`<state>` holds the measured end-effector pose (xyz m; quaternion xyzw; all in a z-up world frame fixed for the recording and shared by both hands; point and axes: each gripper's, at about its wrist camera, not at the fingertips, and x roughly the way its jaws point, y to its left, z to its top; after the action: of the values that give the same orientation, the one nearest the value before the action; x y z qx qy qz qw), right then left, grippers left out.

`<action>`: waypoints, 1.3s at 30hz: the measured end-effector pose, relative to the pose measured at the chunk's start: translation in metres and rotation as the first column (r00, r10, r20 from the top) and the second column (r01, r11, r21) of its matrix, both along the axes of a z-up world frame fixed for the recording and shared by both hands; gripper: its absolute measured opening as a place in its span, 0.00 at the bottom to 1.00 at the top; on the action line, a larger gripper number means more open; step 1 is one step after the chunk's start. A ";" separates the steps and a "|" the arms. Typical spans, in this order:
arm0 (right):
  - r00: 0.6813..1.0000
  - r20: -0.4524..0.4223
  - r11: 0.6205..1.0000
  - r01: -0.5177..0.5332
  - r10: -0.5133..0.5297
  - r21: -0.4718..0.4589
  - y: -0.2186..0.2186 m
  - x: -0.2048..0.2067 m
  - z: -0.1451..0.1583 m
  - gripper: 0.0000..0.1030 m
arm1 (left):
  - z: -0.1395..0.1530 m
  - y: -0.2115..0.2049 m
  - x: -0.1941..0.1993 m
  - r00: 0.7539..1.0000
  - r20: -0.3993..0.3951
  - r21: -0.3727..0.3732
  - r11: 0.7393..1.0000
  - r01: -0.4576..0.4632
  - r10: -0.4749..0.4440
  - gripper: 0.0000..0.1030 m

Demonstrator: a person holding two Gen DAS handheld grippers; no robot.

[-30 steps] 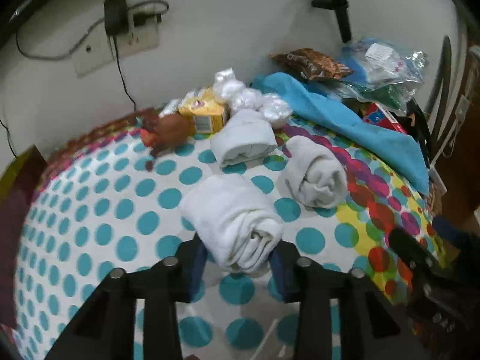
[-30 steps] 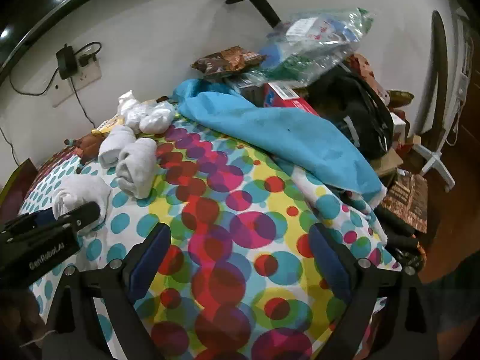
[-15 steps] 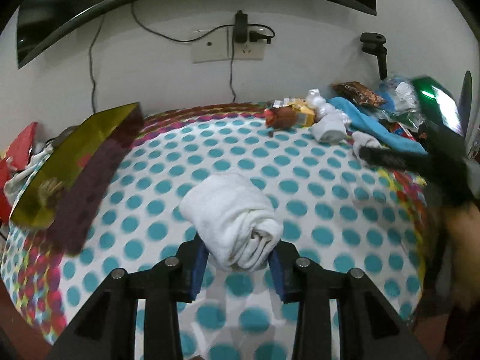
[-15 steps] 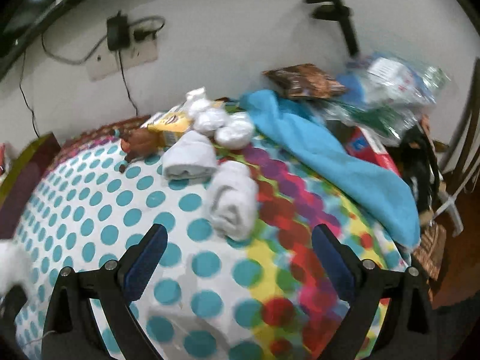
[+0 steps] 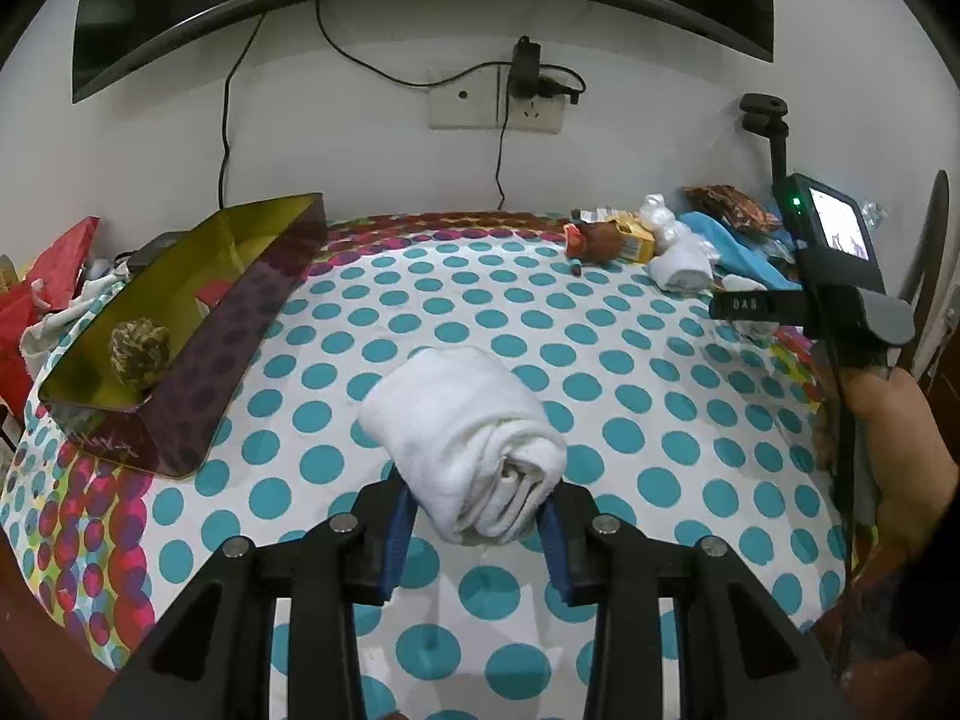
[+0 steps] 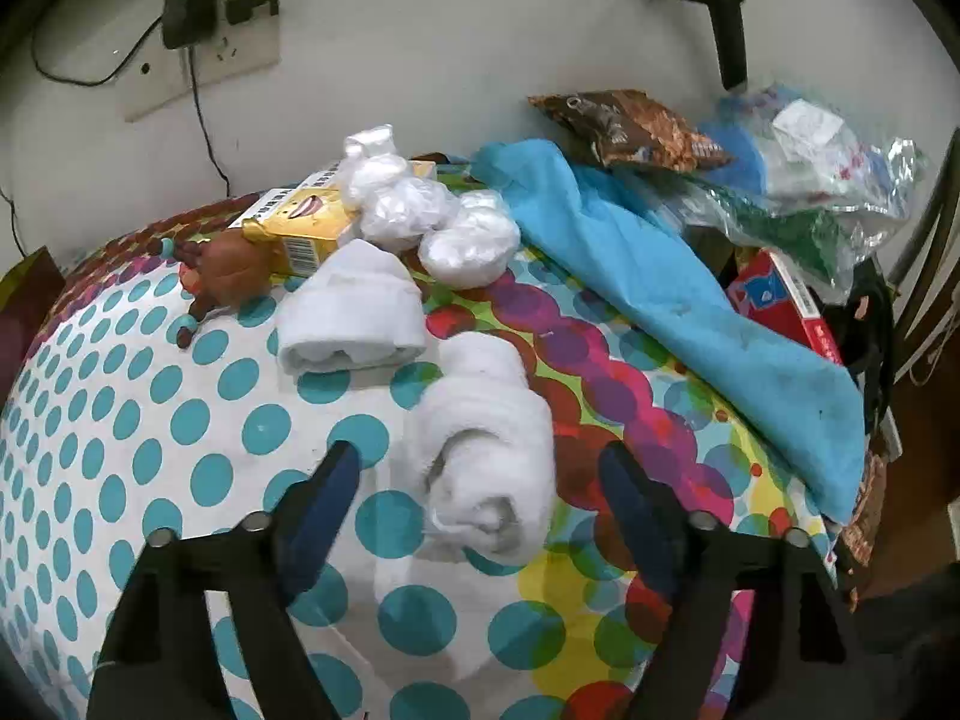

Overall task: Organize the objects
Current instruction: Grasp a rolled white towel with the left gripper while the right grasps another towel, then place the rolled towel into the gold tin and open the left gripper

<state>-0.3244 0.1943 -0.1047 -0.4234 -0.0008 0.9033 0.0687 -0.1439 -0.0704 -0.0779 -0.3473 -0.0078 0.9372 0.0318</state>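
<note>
My left gripper (image 5: 474, 531) is shut on a rolled white towel (image 5: 465, 441) and holds it above the polka-dot table (image 5: 660, 420). A gold tray with a purple wall (image 5: 234, 324) stands at the left and holds a small mottled ball (image 5: 139, 351). My right gripper (image 6: 480, 492) is open, its fingers on either side of a second rolled white towel (image 6: 486, 438) lying on the table. A third rolled towel (image 6: 351, 315) lies just behind it. The right gripper also shows at the right edge of the left wrist view (image 5: 744, 304).
Behind the towels are a yellow box (image 6: 300, 225), a brown toy (image 6: 231, 267), white plastic bundles (image 6: 420, 210), a blue cloth (image 6: 672, 300), a snack bag (image 6: 624, 129) and clear bags (image 6: 804, 156). A wall socket with cables (image 5: 522, 96) is behind the table.
My left gripper has carried its towel away from the other towels, toward the table's left side near the tray. My right gripper has moved in around the second rolled towel.
</note>
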 end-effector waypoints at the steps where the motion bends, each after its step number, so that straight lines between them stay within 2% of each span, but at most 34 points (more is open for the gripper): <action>1: 1.000 -0.004 1.000 -0.011 0.011 0.006 -0.002 0.001 0.001 0.68 | 0.000 0.000 0.000 1.000 -0.001 0.002 1.000 -0.002 0.002 0.35; 12: 0.998 -0.022 0.998 -0.050 0.051 0.048 -0.012 0.002 0.005 0.58 | -0.007 0.002 -0.007 1.000 0.022 0.009 1.000 -0.023 0.022 0.35; 15: 0.998 -0.018 0.997 -0.058 0.059 0.042 -0.012 0.000 0.004 0.45 | -0.008 0.002 -0.007 0.999 0.024 0.007 1.000 -0.024 0.023 0.35; 16: 0.998 -0.016 0.997 -0.062 0.062 0.039 -0.012 0.000 0.004 0.30 | -0.009 0.003 -0.007 0.999 0.026 0.006 1.000 -0.025 0.024 0.35; 17: 0.998 -0.018 0.997 -0.062 0.063 0.040 -0.013 0.000 0.004 0.26 | -0.009 0.003 -0.007 0.999 0.027 0.005 1.000 -0.026 0.026 0.35; 20: 0.995 -0.046 0.996 -0.081 0.083 0.048 -0.017 0.005 0.008 0.23 | -0.009 0.001 -0.006 0.999 0.024 0.005 0.999 -0.033 0.033 0.35; 24: 0.986 -0.125 0.987 -0.096 0.113 0.129 -0.030 0.018 0.019 0.22 | -0.001 -0.010 -0.006 0.999 0.002 0.007 0.999 -0.054 0.054 0.35; 27: 0.969 -0.175 0.964 -0.135 0.177 0.227 -0.051 0.030 0.025 0.23 | 0.016 -0.036 -0.014 0.994 -0.036 -0.005 0.995 -0.100 0.100 0.35; 29: 0.957 -0.175 0.938 -0.171 0.231 0.302 -0.067 0.035 0.024 0.23 | 0.030 -0.066 -0.027 0.987 -0.038 0.021 0.987 -0.156 0.157 0.35; 32: 0.939 -0.173 0.893 -0.207 0.296 0.400 -0.089 0.041 0.021 0.23 | 0.047 -0.116 -0.053 0.962 -0.042 -0.008 0.962 -0.271 0.271 0.35; 34: 0.927 -0.168 0.861 -0.228 0.334 0.455 -0.100 0.045 0.018 0.23 | 0.054 -0.144 -0.071 0.944 -0.034 -0.034 0.943 -0.330 0.329 0.35; 37: 0.910 -0.161 0.821 -0.254 0.382 0.511 -0.113 0.051 0.014 0.23 | 0.055 -0.175 -0.104 0.928 0.009 -0.085 0.925 -0.370 0.372 0.35; 39: 0.901 -0.156 0.800 -0.266 0.405 0.538 -0.120 0.055 0.012 0.23 | 0.049 -0.189 -0.121 0.928 0.054 -0.090 0.928 -0.363 0.368 0.35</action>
<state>-0.2698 0.0742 -0.0930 -0.2594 -0.3033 0.9168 0.0139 -0.2651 -0.2591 -0.0294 -0.3733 -0.0364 0.9136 -0.1574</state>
